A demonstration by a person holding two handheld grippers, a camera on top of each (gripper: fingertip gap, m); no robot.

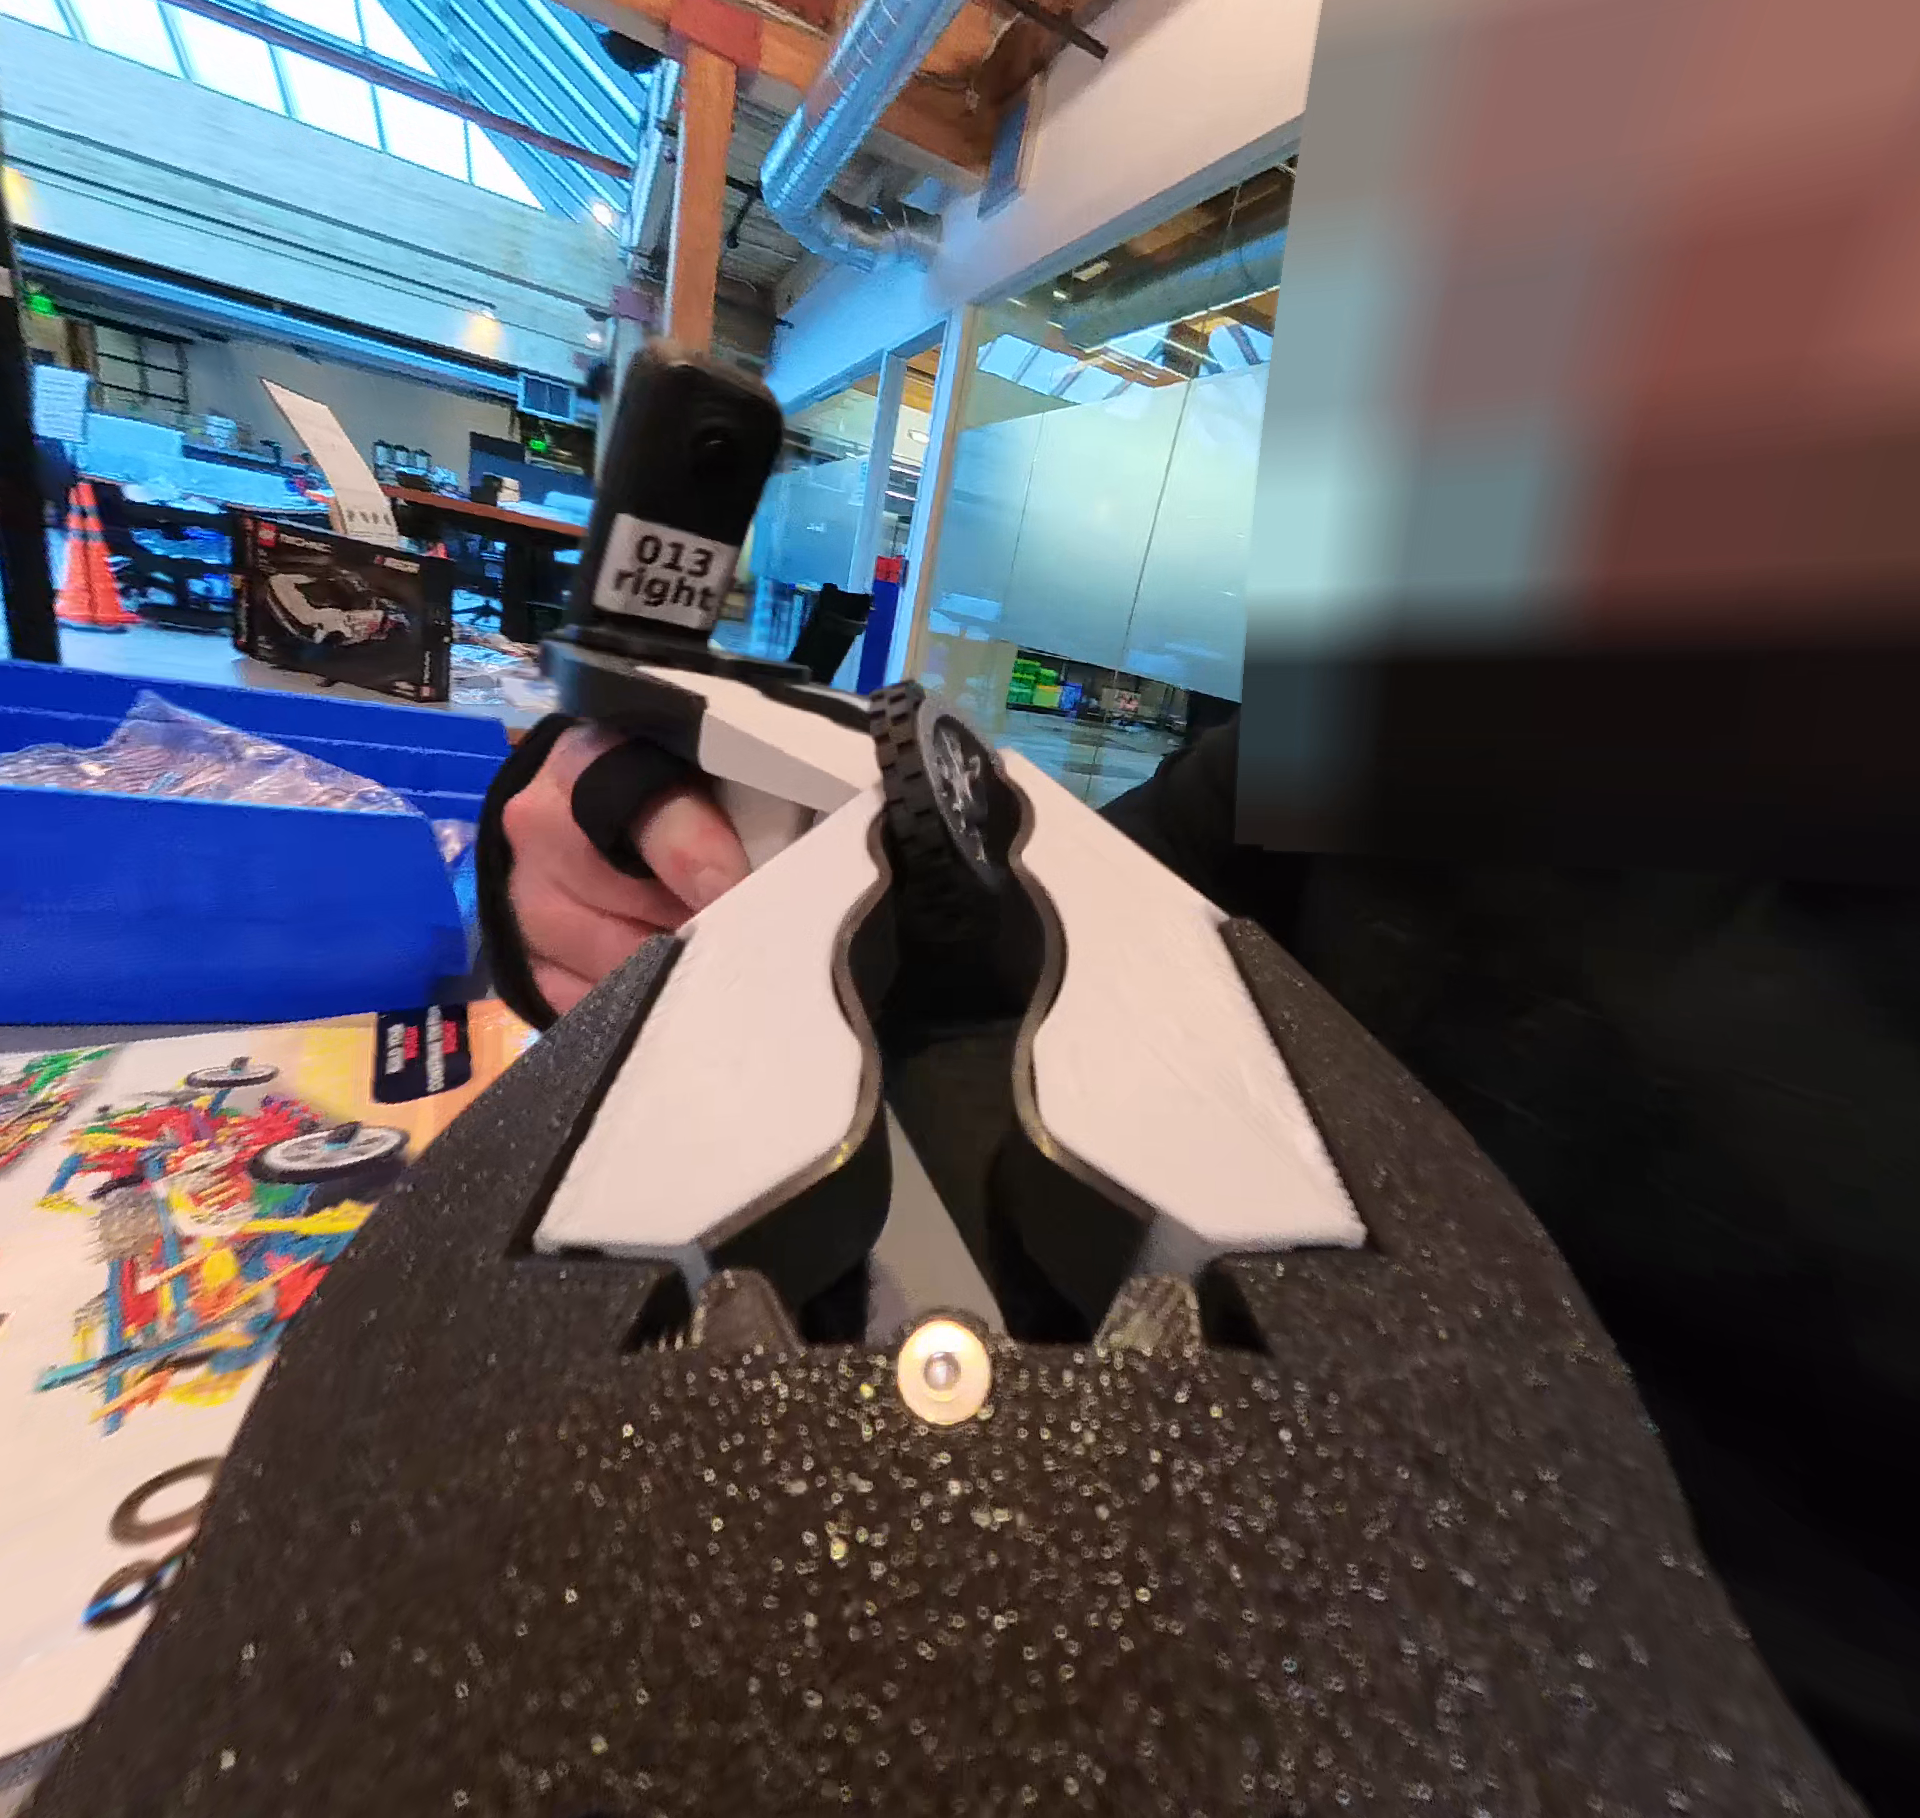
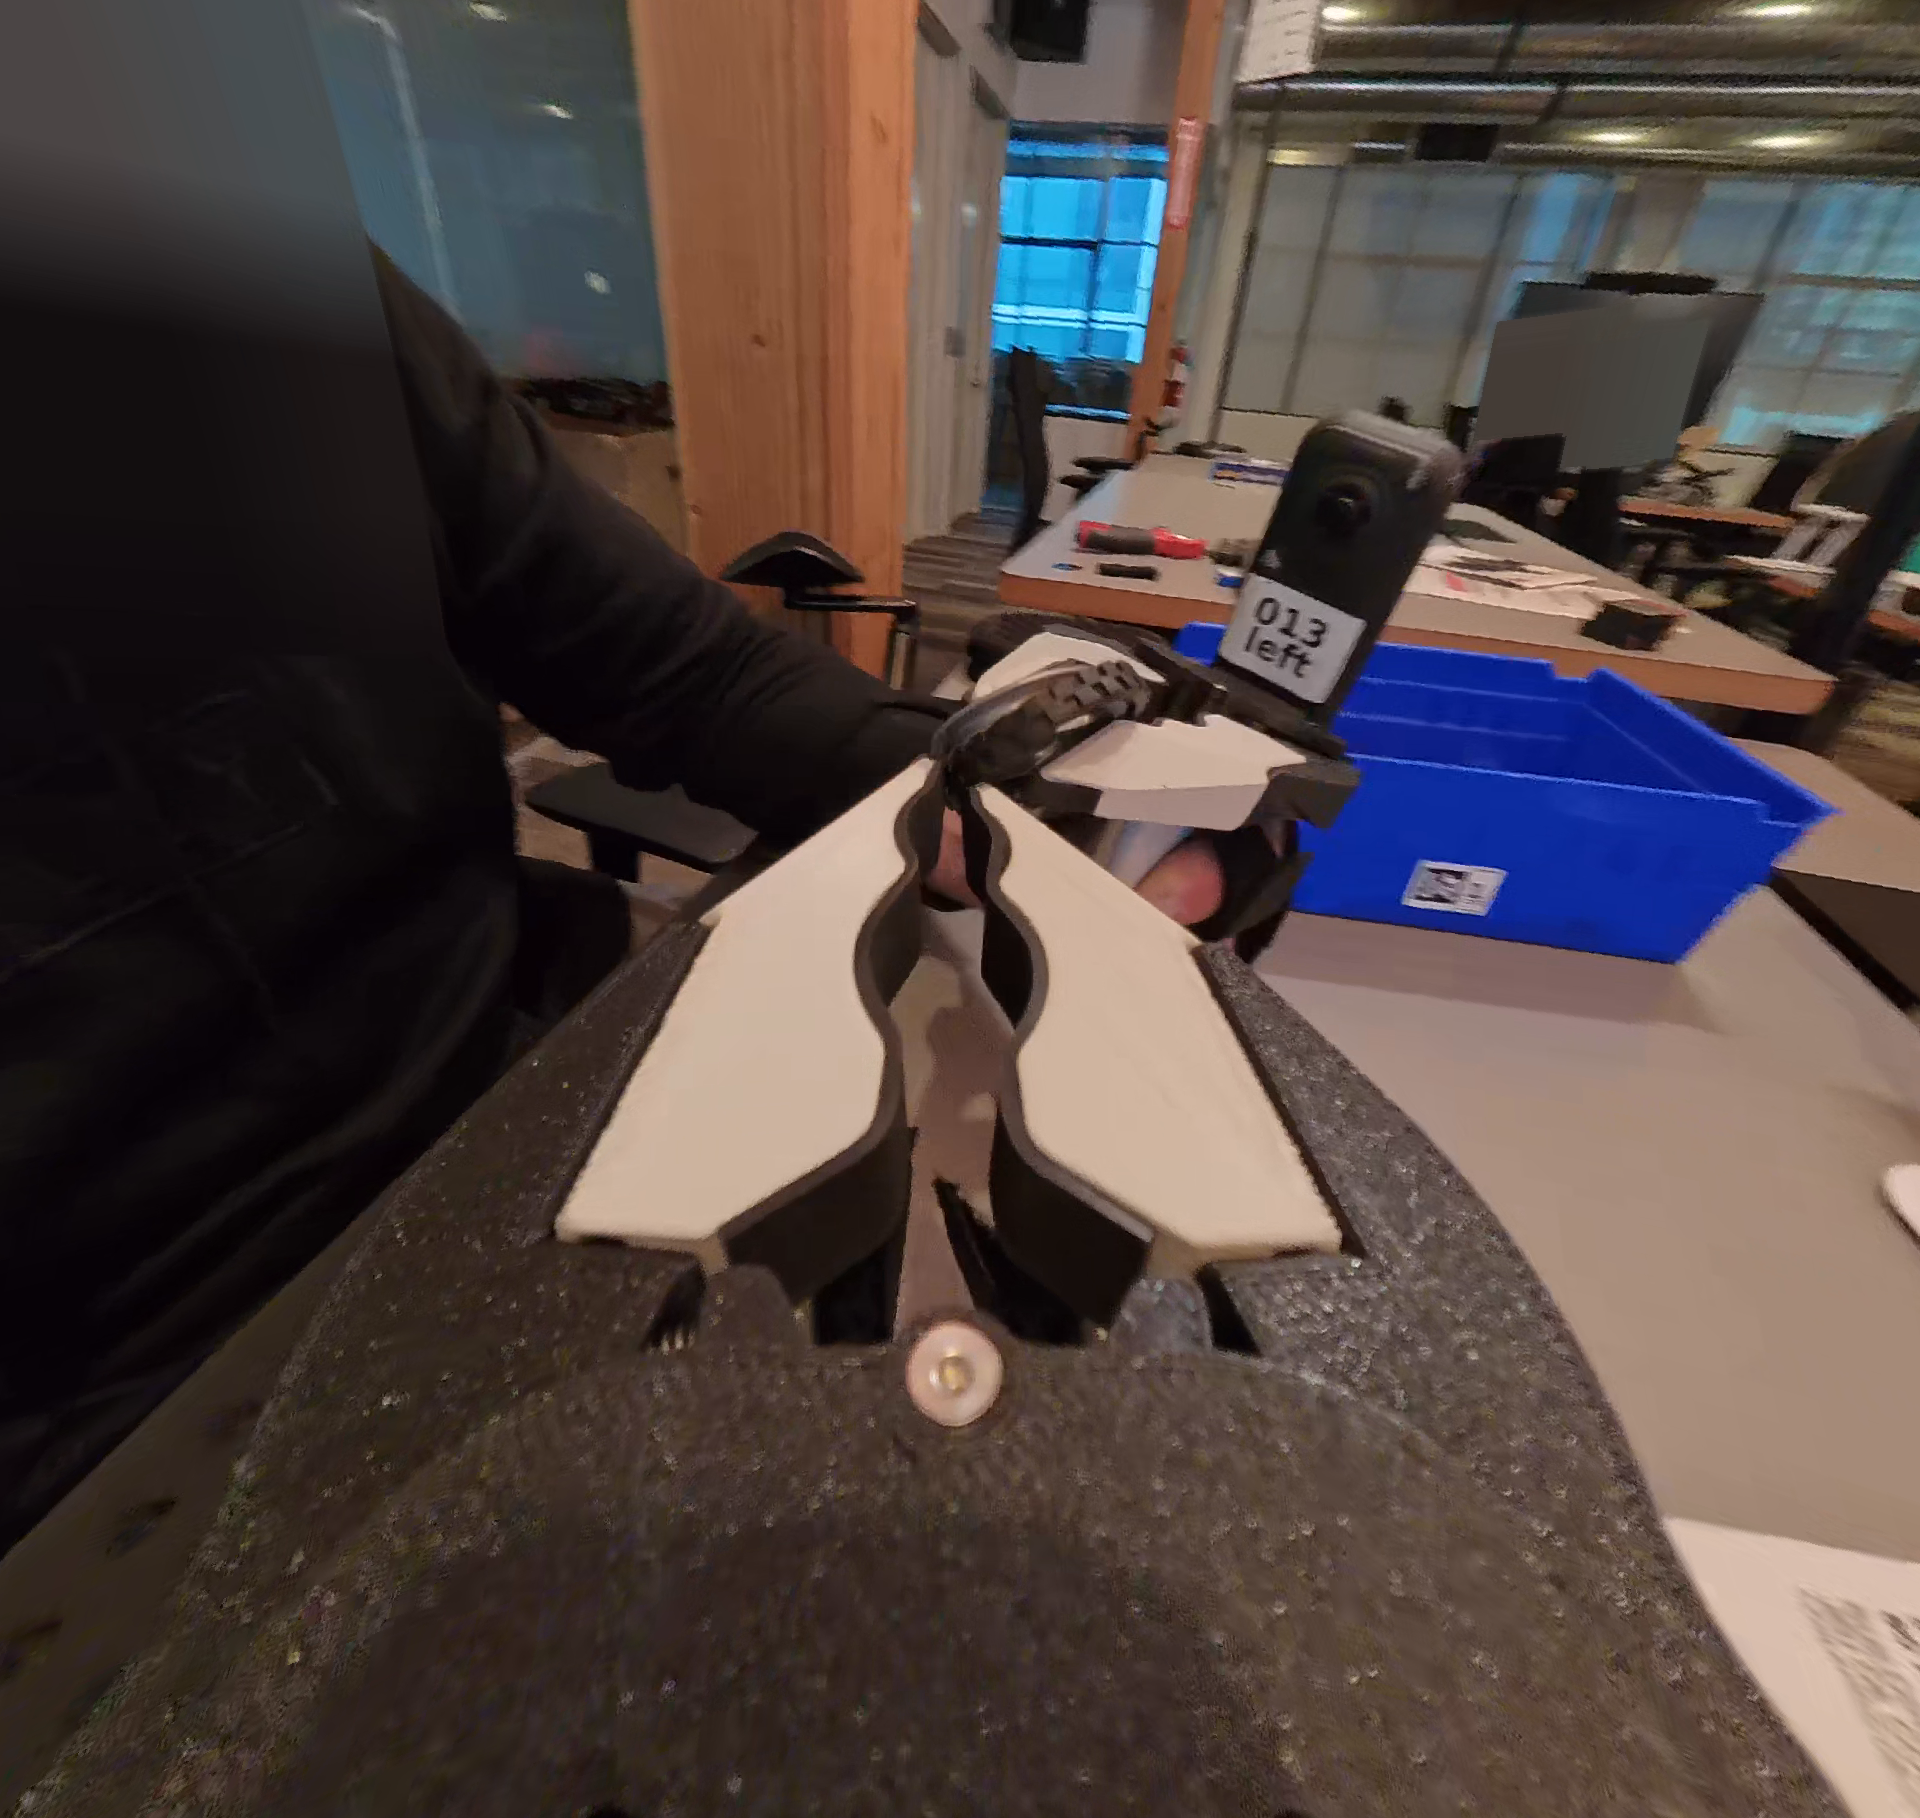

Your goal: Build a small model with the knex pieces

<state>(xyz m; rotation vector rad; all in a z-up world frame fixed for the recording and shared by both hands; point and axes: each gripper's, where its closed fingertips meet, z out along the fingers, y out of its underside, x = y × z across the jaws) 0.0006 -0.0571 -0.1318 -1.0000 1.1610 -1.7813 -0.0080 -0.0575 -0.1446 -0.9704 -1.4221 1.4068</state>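
My left gripper is shut on a small black toy wheel with a treaded tyre and a grey spoked rim; the wheel stands upright in the hollow between the white fingers. In the right wrist view the same wheel sits between the left gripper's fingers. My right gripper is shut, its tips meeting right at the wheel's edge; I cannot tell whether they pinch it. It also shows in the left wrist view, coming in from the left to the tyre. Gloved hands hold both grippers above the table.
A blue bin with clear plastic bags stands behind, also in the right wrist view. A coloured building-instruction sheet and two black rings lie on the table. A person's dark sleeve is at left. A printed paper lies at lower right. Only a small space, under 4 cm, lies between the two pairs of fingers.
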